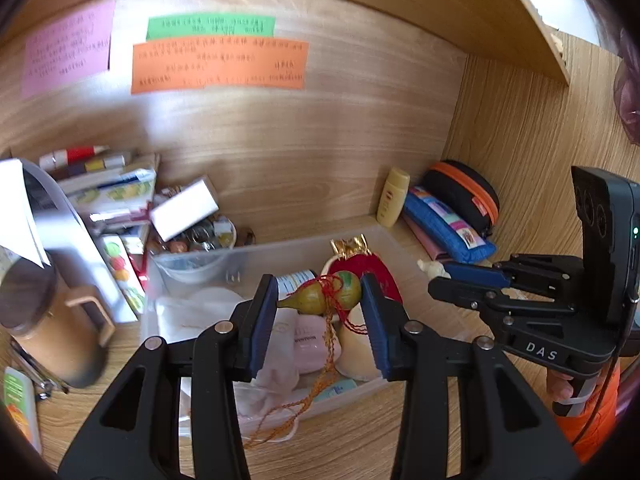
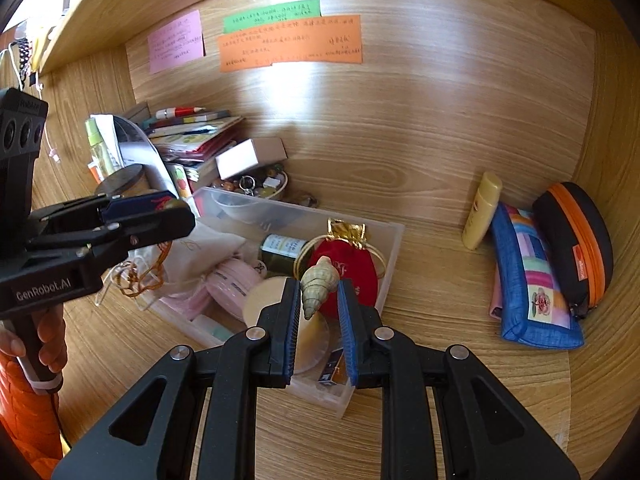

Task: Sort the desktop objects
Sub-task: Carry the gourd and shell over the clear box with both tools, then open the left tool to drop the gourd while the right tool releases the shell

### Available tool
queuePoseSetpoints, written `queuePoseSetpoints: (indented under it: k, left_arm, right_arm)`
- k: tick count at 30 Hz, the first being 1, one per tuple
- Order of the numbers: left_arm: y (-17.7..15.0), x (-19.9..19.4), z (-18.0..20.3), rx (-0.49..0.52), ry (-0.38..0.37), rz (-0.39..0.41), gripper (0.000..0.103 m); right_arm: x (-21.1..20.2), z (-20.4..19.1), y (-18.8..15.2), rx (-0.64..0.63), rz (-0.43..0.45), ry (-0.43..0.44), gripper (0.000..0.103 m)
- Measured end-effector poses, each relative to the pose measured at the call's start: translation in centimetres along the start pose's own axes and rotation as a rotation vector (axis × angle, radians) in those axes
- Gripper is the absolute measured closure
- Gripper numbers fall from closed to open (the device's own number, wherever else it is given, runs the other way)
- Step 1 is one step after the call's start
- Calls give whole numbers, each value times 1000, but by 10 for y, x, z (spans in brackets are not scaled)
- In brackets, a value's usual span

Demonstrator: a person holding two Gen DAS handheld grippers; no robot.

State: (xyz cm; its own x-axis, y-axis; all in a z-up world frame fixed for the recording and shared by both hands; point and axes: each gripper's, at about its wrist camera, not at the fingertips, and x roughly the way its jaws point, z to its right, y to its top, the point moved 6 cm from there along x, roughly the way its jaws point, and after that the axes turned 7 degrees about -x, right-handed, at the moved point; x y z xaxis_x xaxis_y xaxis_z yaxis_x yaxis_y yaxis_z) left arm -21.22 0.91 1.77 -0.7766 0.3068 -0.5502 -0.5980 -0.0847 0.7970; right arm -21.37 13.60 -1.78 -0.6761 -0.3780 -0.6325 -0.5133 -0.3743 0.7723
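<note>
1. Olive-green gourd charm (image 1: 320, 295) with red and gold cord.
2. Cream, brown-banded spiral shell (image 2: 318, 283).
3. Red velvet pouch (image 2: 348, 276), gold trim.
4. Blue patchwork pencil case (image 2: 528, 280).
5. Black case (image 2: 572, 240), orange zip.
6. Yellow bottle (image 2: 482, 210).
7. Pink note (image 2: 176, 40), green note (image 2: 272, 15) and orange note (image 2: 292, 42).

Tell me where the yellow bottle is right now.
The yellow bottle stands against the back wall on the right, just left of the blue pouch, well apart from the clear box.
</note>
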Motion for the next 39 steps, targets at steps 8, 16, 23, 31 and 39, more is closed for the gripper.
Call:
queuePoseSetpoints:
  k: [8, 16, 23, 31, 39]
  left_arm:
    - [-14, 19, 1, 11, 0, -60, 61]
    - [-20, 27, -1, 19, 24, -77, 61]
    - [-24, 33, 1, 38, 27, -92, 57]
    - [-26, 31, 6, 61, 33, -85, 38]
    - [-19, 22, 1, 34, 53, -55, 28]
  right_arm:
    - [14, 5, -8, 17, -37, 3, 86]
    - [25, 8, -10, 18, -61, 1, 86]
    - [28, 4, -7, 2, -60, 3, 86]
    - [29, 2, -5, -3, -60, 1, 86]
    - [21, 3, -3, -4, -47, -18, 84]
